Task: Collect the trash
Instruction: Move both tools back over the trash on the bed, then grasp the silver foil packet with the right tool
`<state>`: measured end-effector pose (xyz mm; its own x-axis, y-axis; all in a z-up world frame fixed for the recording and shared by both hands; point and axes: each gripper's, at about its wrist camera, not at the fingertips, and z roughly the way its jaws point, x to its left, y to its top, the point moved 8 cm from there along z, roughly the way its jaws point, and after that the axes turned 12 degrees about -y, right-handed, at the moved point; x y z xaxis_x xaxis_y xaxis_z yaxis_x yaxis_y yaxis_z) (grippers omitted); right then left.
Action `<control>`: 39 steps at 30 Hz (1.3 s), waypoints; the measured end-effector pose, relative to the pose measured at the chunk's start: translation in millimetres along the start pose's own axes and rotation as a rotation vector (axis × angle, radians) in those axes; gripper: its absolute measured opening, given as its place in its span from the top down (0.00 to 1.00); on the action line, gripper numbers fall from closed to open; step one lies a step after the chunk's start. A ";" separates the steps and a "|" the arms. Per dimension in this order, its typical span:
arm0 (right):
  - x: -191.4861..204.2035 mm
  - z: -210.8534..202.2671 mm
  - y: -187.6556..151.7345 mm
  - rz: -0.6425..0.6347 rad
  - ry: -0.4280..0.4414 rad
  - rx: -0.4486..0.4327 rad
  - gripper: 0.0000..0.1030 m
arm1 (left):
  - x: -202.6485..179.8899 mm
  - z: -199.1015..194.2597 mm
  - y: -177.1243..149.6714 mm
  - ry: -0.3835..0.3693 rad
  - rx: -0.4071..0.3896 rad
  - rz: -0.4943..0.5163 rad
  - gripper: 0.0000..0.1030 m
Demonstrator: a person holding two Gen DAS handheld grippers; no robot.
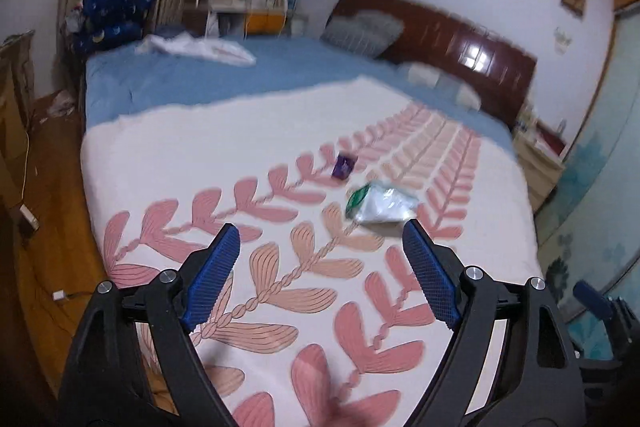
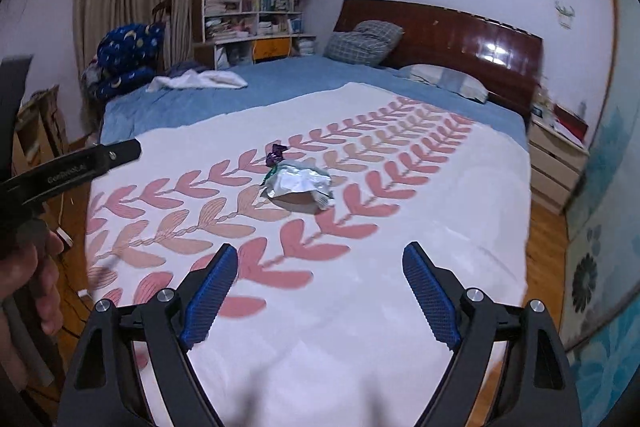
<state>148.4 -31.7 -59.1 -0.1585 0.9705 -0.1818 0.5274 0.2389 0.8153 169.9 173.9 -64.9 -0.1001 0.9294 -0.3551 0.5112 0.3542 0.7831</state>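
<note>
Open bedspread ahead, clutter only at the edges

The white leaf-print spread (image 2: 400, 267) is left bare between both grippers and the two wrappers at mid-bed, a silver one (image 2: 298, 183) and a small purple one (image 2: 276, 154) just behind it, so a straight path from the near edge is offered. Nothing is caught between the wide-set jaws of the left gripper (image 1: 320, 239) or the right gripper (image 2: 320, 263). The far side is bounded by pillows (image 2: 362, 41) and the headboard (image 2: 460, 31); a white cloth (image 2: 200, 79) lies on the blue sheet at the far left. The right flank is closed in by a nightstand (image 2: 556, 159), the left by floor cables.
</note>
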 end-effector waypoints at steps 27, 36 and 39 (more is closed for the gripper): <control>17.2 170.8 7.9 0.034 -0.010 0.087 0.13 | -14.9 118.9 -13.4 -0.020 0.095 0.014 0.19; 35.7 204.5 22.3 -0.011 0.037 0.063 0.10 | 6.3 122.3 -11.3 0.002 0.093 -0.041 0.19; 49.7 232.1 37.8 -0.028 0.082 0.071 0.09 | 13.5 123.6 -11.3 0.001 0.102 -0.068 0.19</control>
<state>354.2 33.3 -164.9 -0.2398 0.9583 -0.1557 0.5795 0.2700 0.7690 268.3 169.6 -141.7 -0.1380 0.9038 -0.4051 0.5875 0.4040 0.7012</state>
